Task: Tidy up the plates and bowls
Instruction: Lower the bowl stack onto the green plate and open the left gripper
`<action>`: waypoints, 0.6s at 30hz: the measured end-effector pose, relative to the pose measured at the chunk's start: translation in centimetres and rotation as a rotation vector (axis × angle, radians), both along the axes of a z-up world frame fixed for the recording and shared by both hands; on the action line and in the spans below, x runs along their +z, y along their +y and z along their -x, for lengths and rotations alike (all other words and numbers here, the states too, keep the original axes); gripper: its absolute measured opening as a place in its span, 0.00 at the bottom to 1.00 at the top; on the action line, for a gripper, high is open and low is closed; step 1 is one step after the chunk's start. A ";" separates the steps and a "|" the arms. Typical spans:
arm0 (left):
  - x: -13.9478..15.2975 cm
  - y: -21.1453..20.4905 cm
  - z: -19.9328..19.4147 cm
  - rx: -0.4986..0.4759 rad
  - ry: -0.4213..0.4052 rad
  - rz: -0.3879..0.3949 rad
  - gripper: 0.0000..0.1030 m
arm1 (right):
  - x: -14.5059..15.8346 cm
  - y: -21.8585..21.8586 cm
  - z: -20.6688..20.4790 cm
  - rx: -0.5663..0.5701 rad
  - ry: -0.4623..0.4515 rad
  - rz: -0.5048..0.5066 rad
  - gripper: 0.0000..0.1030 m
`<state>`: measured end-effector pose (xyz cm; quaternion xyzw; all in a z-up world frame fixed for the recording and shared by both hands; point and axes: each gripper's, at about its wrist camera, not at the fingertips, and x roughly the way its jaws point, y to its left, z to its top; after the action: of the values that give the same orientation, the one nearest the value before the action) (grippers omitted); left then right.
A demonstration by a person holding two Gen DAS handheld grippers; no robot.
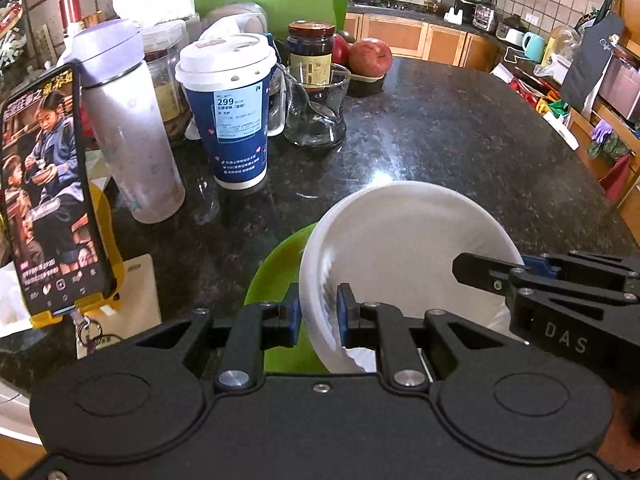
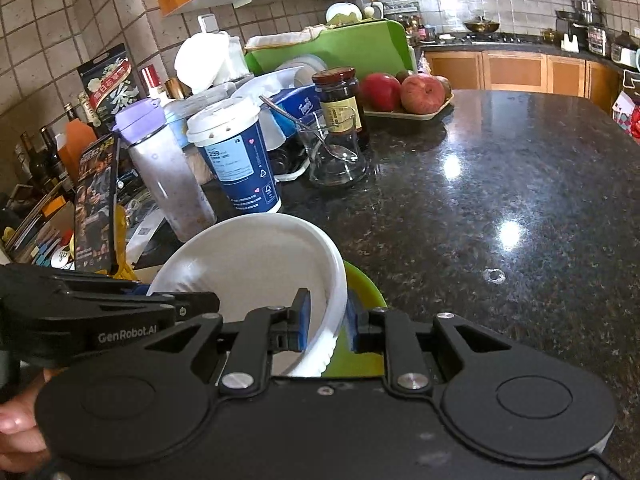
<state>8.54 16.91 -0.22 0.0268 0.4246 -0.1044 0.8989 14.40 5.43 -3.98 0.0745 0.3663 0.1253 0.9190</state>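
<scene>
Both claws are pinching the same white round plastic bowl (image 1: 404, 248) by its rim: my left claw (image 1: 318, 314) has the wall on the bowl's left side, one pad inside and one outside; my right claw (image 2: 327, 322) has the opposite wall the same way. The bowl is tipped toward me, over a lime-green plastic plate (image 1: 280, 264) near the front edge of the black speckled stone tabletop (image 1: 460, 132). I can't tell whether the bowl touches the plate.

Handling, my read: thin-walled, light, probably flexes at the rim, glossy so it can slip. A two-sided rim pinch looks right; keep the squeeze modest and level.

Readable text: "DAS" on the right claw's body in the left view, "GenRobot.AI" on the left claw's in the right view. Blue paper cup with white lid (image 1: 232, 112) at the back left has a sticker reading "299". The rest of its print is too small to read.
</scene>
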 end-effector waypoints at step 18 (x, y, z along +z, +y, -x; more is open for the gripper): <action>0.6 0.8 -0.1 -0.032 -0.018 0.051 0.32 | 0.5 0.2 0.6 -0.058 -0.056 0.016 0.36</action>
<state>8.63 17.67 0.40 0.0118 0.4130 -0.1294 0.9014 13.82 5.67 -3.51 0.0742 0.3390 0.0975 0.9328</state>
